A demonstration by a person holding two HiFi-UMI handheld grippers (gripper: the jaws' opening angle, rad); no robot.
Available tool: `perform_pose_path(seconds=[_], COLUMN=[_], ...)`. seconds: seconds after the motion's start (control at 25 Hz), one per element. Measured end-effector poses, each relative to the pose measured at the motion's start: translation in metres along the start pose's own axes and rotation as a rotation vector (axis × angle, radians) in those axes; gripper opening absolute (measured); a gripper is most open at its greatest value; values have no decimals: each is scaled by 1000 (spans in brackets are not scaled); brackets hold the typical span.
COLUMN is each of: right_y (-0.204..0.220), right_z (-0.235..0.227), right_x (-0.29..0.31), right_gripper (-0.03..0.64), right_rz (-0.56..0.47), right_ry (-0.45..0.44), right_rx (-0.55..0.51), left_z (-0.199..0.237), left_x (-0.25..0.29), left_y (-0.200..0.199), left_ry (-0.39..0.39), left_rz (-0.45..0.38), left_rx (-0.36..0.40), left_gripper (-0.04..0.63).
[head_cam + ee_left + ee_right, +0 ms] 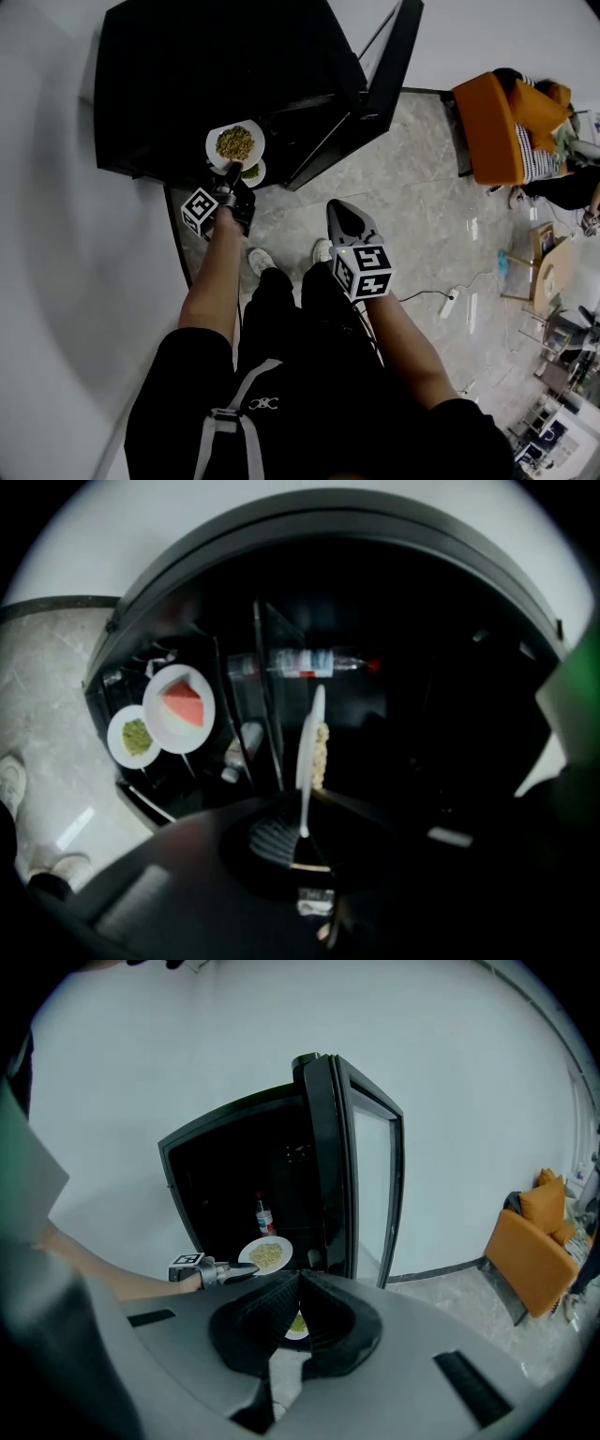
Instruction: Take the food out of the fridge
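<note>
The black fridge [187,75] stands with its door [380,89] swung wide. My left gripper [228,174] is shut on the rim of a white plate of yellowish food [235,143], held in the air in front of the dark fridge opening. In the left gripper view this plate [307,747] shows edge-on, its rim between the jaws. Inside the fridge are a plate with a pink slice [178,708], a small plate of green food [131,736] and a bottle [309,661]. My right gripper [342,217] is shut on nothing, back from the fridge.
A white wall runs along the left of the fridge. On the right stands an orange sofa [492,127] with a person on it. A power strip with its cable [448,302] lies on the stone floor. The person's shoes [260,260] are just below the fridge.
</note>
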State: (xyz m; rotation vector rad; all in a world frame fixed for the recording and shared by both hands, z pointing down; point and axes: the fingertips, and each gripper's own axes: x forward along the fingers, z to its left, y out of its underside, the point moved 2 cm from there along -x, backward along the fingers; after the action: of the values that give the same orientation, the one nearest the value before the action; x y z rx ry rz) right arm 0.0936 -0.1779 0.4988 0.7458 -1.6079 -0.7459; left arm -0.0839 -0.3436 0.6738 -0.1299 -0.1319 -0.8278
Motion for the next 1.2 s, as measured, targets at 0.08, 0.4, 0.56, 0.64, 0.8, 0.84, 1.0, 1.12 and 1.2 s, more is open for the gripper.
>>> perform_pose_path(seconds=[0.08,0.4,0.56,0.64,0.8,0.84,1.0,1.12,1.2], right_y=[-2,-18,-26,-33,-43,-44,-53,-58,-61], right_z=[-1,5,10,14,21,22,27,30,32], right_x=[0,1,1,-1,-7,-8,-12,-16,-17], right_gripper=[-2,-2,-2,-2,-2,-2,-2,-2,-2], right_rz=[-4,-37,-35,-49,-73,-75,-79,-86,-89], right_ry=[-14,-94,-184,-216,-263,-275,-328,-362,-380], right_rx=[16,-27,37,41,4,-2,-4,-19,-34], left_z=[-5,-31,-48,-60,-78,-83,-119,-152,-172], left_x=[-6,-64,-95,-112,-143,-150,-168,-179,-185], left_y=[5,44,65,73,92,97,115,121,125], left_ry=[3,-4,-7,-5,-6,-11,-2,12,25], left_rz=[7,23,14,-3,-33,-37,-63,-84,-89], left_rx=[9,-1,-3,-10,-31,-35,-33,13,24], left_gripper=[9,10,11,11,11,11,11,11,11])
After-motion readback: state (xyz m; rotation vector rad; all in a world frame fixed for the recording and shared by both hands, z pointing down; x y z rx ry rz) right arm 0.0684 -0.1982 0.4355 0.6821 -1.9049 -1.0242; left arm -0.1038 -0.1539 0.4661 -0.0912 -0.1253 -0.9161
